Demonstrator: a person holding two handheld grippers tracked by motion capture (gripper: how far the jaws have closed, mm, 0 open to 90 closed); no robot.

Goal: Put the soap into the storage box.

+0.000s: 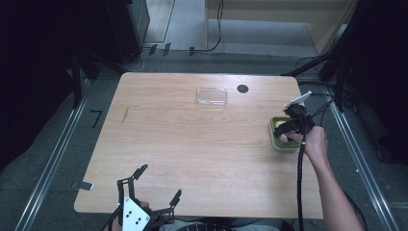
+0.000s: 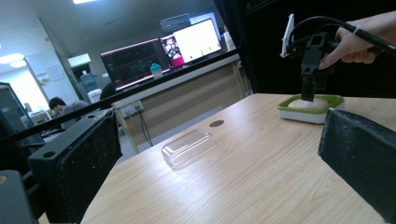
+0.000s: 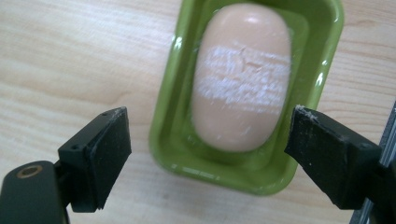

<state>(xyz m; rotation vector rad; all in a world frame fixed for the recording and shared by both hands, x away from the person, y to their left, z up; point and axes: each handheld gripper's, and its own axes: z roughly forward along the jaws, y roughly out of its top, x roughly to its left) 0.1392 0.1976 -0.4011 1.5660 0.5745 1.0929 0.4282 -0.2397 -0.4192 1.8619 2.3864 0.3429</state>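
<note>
One soap bar, one green dish and one clear lid are on the counter. The soap is a pale peach oval with a whitish scuffed band across its middle; it lies in the dish at the counter's right edge. The right gripper hangs above the dish with its jaws spread wide on either side. The left gripper, jaws apart and holding nothing, sits at the near edge. The lid lies at the far side, beside one dark round hole.

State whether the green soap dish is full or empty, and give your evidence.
Full: a peach soap bar lies inside the green soap dish, seen between the open right gripper jaws.
</note>
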